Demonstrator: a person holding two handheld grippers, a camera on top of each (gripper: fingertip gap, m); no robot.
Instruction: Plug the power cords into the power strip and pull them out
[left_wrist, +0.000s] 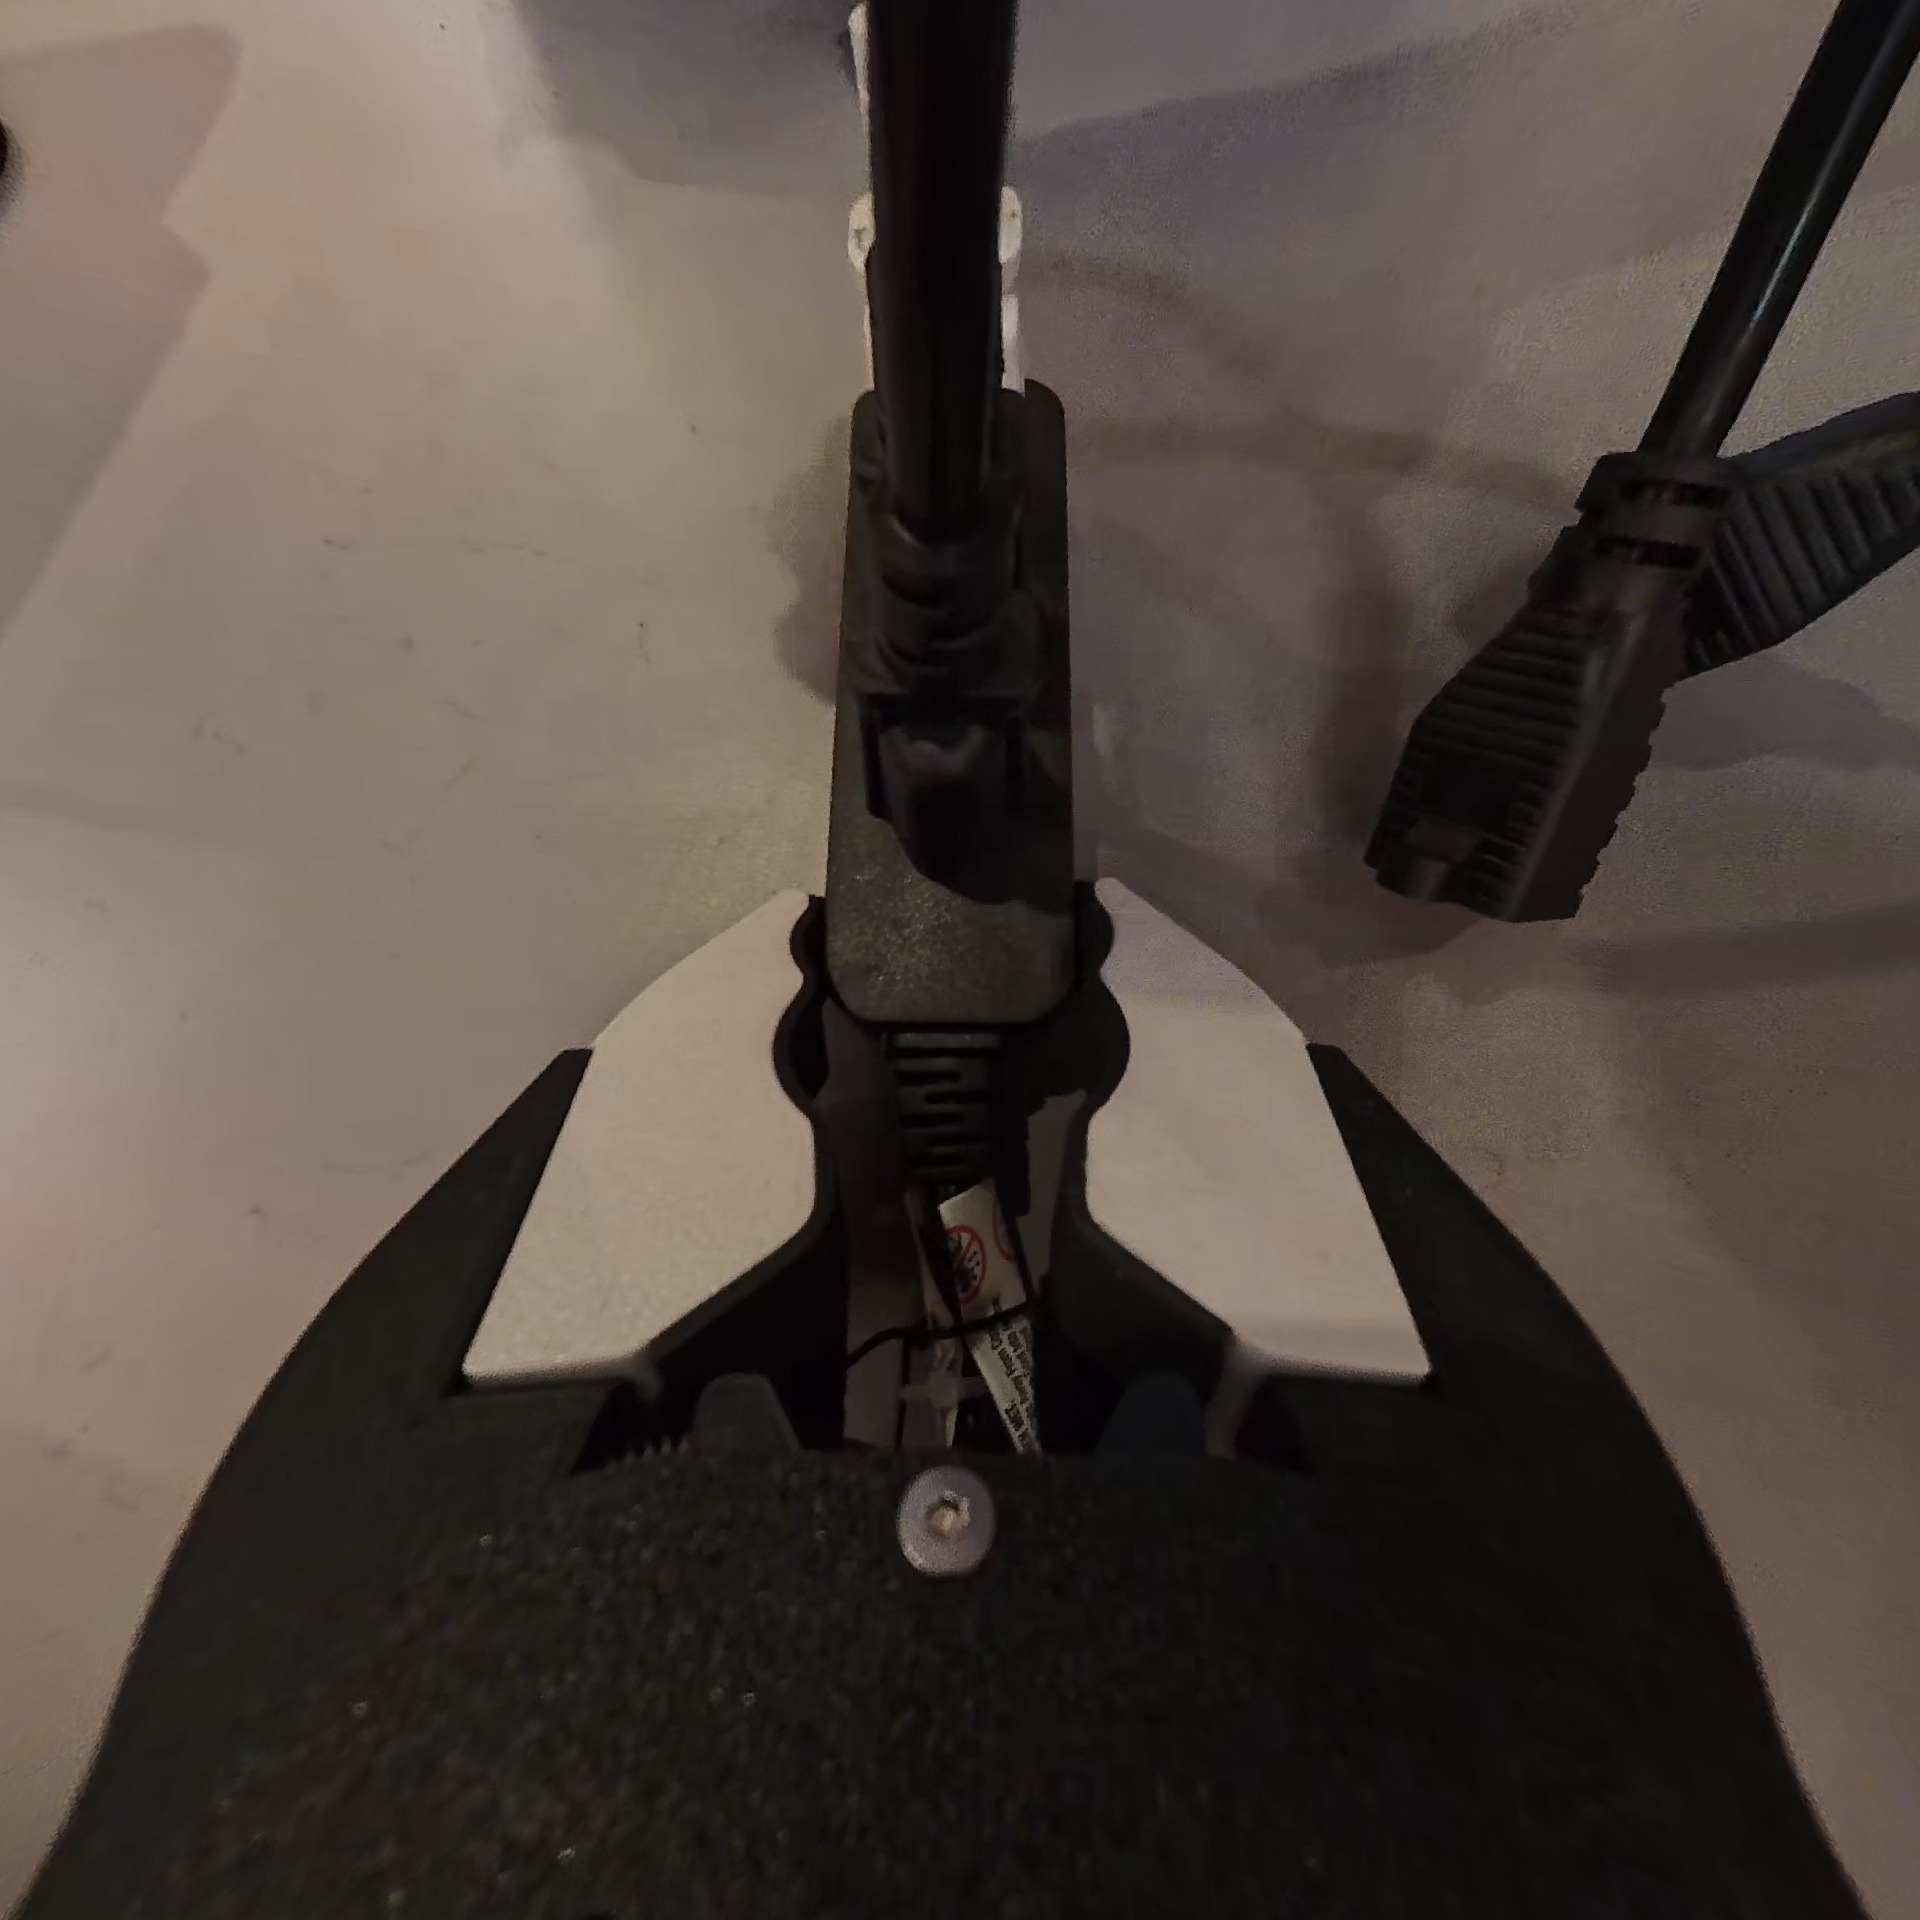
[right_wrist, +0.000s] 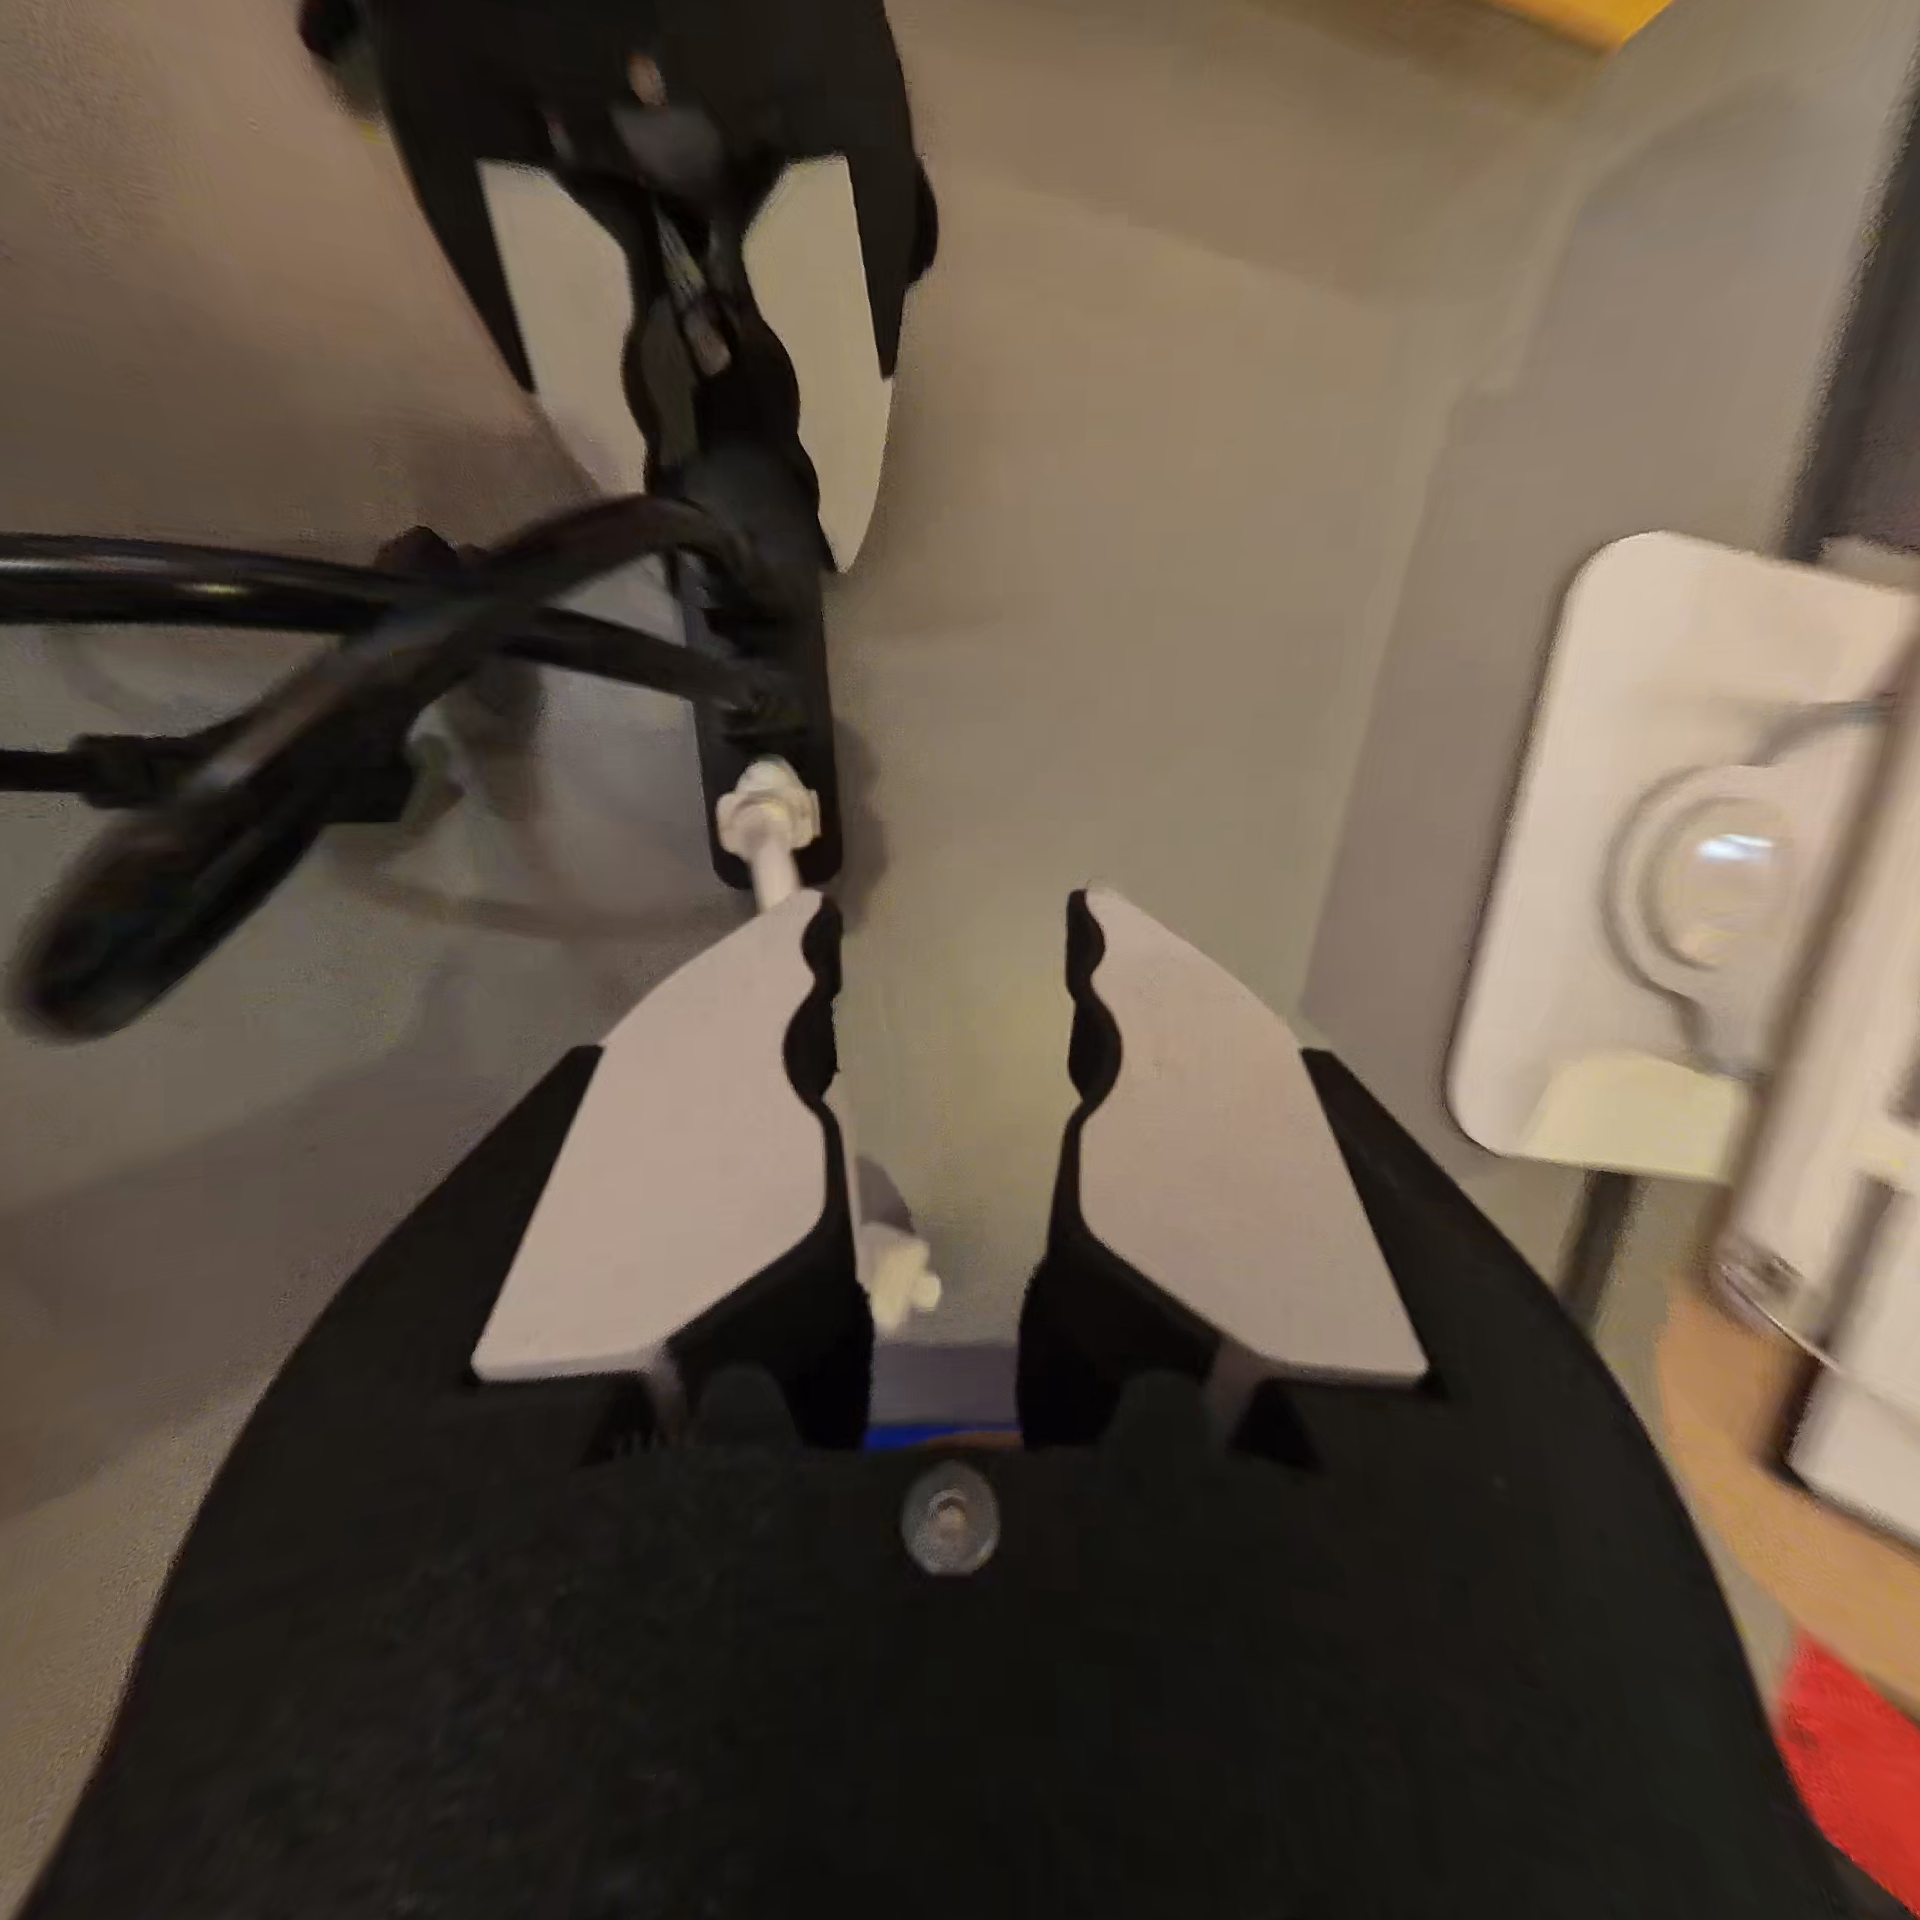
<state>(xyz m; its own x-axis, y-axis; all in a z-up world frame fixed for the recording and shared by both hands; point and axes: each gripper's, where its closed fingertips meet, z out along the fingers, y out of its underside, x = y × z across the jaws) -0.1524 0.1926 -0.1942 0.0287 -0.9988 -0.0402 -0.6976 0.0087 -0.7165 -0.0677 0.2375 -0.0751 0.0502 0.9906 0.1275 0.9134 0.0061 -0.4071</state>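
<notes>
My left gripper (left_wrist: 951, 899) is shut on the near end of a narrow black power strip (left_wrist: 894, 925) that runs straight ahead over the pale table. A black plug (left_wrist: 951, 644) sits in the strip, and its thick cord (left_wrist: 935, 208) leads away. A white plug (left_wrist: 1013, 223) shows beyond it. The right wrist view looks along the strip (right_wrist: 821, 727) from the other end, toward the left gripper (right_wrist: 727, 447). The white plug (right_wrist: 769, 810) sits in the strip end nearest my right gripper (right_wrist: 951, 914), which is open and empty just short of it.
A loose ribbed black plug (left_wrist: 1507, 748) with its cord lies on the table right of the strip; it is blurred in the right wrist view (right_wrist: 114, 935). Black cords (right_wrist: 260, 592) trail left. A white box with a domed part (right_wrist: 1662, 862) stands right of my right gripper. The gap from one gripper's tips to the other's is roughly 15 cm.
</notes>
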